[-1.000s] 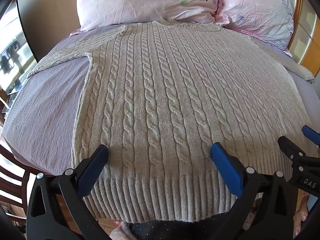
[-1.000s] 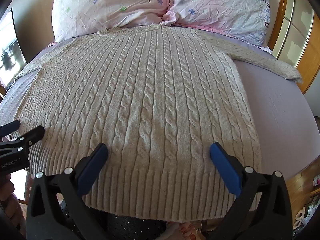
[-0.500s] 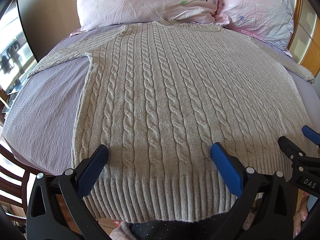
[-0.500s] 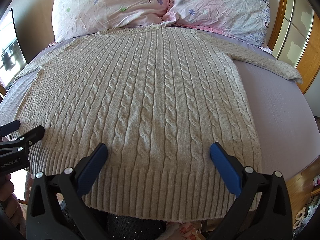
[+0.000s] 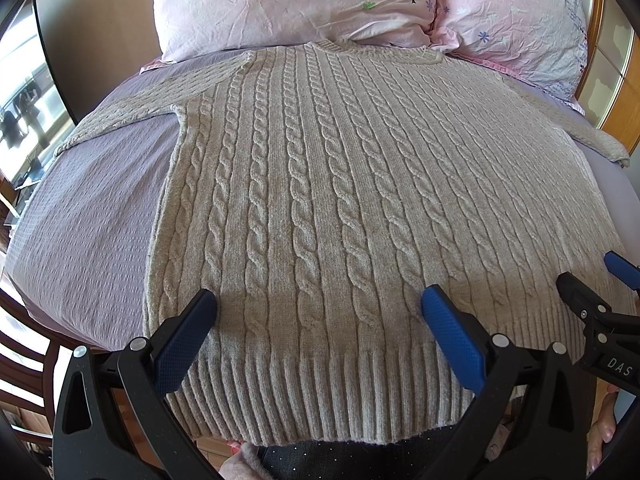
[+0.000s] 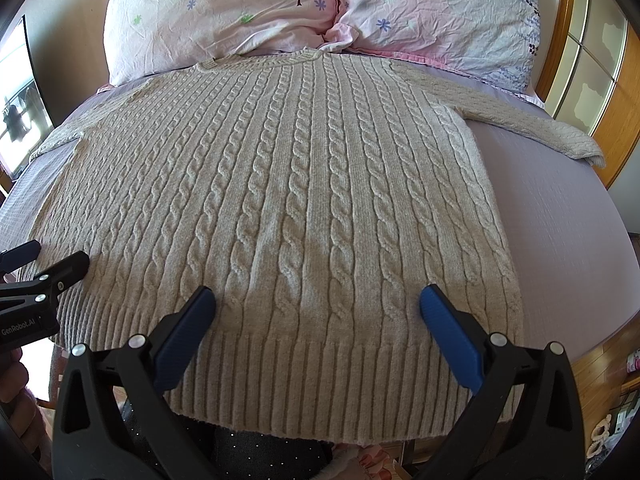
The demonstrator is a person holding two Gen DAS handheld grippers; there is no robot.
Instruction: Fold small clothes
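Observation:
A beige cable-knit sweater (image 5: 320,200) lies flat and face up on the bed, sleeves spread out to both sides, ribbed hem nearest me; it also fills the right wrist view (image 6: 300,208). My left gripper (image 5: 320,304) is open and empty, hovering over the hem's left half. My right gripper (image 6: 318,300) is open and empty over the hem's right half. The right gripper shows at the right edge of the left wrist view (image 5: 600,312). The left gripper shows at the left edge of the right wrist view (image 6: 36,280).
The bed has a lilac sheet (image 5: 88,216), also seen in the right wrist view (image 6: 568,240). Two pink floral pillows (image 6: 224,12) lie at the sweater's collar. A wooden headboard frame (image 6: 560,32) stands at the right. A wooden chair (image 5: 24,364) stands at the bed's left edge.

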